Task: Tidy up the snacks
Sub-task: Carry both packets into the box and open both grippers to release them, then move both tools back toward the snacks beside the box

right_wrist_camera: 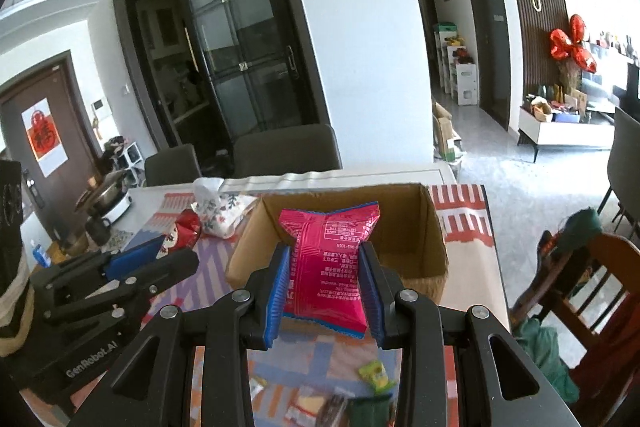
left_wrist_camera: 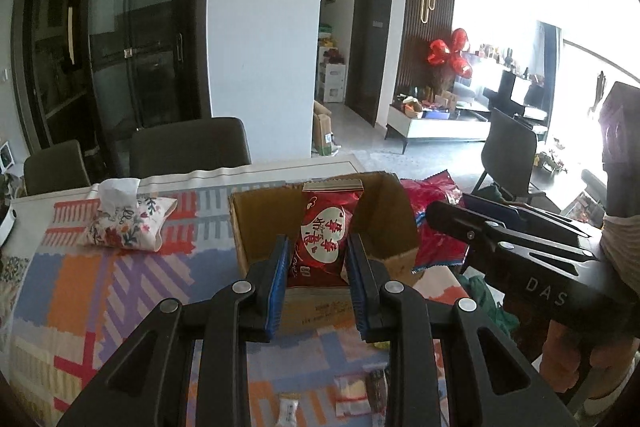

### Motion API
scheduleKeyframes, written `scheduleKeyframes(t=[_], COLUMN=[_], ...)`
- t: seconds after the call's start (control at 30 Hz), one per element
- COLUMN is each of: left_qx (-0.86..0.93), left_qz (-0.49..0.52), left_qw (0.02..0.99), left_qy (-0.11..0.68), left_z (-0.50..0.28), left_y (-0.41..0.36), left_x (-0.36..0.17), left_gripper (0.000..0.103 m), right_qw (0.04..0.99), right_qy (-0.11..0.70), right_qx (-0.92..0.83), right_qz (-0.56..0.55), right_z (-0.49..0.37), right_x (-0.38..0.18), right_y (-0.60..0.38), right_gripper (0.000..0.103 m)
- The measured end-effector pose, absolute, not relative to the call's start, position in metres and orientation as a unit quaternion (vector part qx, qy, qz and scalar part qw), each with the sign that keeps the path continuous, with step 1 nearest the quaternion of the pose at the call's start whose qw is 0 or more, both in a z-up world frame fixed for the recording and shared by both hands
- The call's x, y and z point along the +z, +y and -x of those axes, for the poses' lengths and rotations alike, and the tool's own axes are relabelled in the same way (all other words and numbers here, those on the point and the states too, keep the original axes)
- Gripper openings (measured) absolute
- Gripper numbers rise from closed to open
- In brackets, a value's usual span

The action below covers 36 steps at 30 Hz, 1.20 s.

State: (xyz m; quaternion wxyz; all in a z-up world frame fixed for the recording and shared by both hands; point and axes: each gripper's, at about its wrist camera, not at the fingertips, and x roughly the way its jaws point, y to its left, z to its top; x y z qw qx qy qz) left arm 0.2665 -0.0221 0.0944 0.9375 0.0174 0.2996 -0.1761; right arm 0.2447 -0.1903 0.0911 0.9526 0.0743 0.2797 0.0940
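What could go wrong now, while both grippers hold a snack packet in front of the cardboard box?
1. The left gripper pinches the red packet and the right gripper the pink packet by soft sides; either might slip out.
2. The grippers are close together, so they may bump at the cardboard box.
3. A packet released early would probably land among the loose snacks on the tablecloth.

Each wrist camera sits just behind its own gripper's fingers, raised above the near side of the cardboard box [left_wrist_camera: 324, 223] and angled down into it at close range. The left view looks from the box's left, the right from its right; both share the box [right_wrist_camera: 340, 239] and tablecloth beyond
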Motion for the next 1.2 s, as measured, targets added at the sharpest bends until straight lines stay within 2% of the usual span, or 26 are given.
scheduleKeyframes(t=[0.63, 0.67, 0.7, 0.73, 0.77, 0.8, 1.2], left_qx=[-0.157, -0.151, -0.142, -0.133, -0.124, -0.117, -0.104], left_qz=[-0.007, -0.008, -0.014, -0.018, -0.022, -0.025, -0.035], left_qw=[0.918, 0.921, 0.924, 0.926, 0.928, 0.929, 0.936], left_qy=[0.363, 0.36, 0.355, 0.352, 0.35, 0.35, 0.334], left_z=[-0.346, -0.346, -0.345, -0.344, -0.342, -0.34, -0.278], left_y=[-0.037, -0.037, -0.037, -0.037, -0.035, -0.034, -0.013], left_x=[0.067, 0.067, 0.068, 0.068, 0.069, 0.069, 0.073], left_gripper=[0.03, 0.034, 0.045, 0.051, 0.059, 0.06, 0.061], right_qw=[0.94, 0.941, 0.942, 0.943, 0.943, 0.943, 0.937], right_qy=[0.325, 0.325, 0.322, 0.321, 0.321, 0.322, 0.338], right_qx=[0.084, 0.082, 0.08, 0.076, 0.073, 0.07, 0.071], right_qz=[-0.056, -0.055, -0.055, -0.054, -0.053, -0.055, -0.051], right_z=[-0.315, -0.317, -0.318, -0.319, -0.319, -0.318, -0.27], right_x=[0.073, 0.072, 0.072, 0.071, 0.07, 0.069, 0.064], right_y=[-0.195, -0.195, -0.194, -0.194, -0.194, -0.195, -0.184], right_gripper=[0.035, 0.035, 0.036, 0.037, 0.049, 0.058, 0.059])
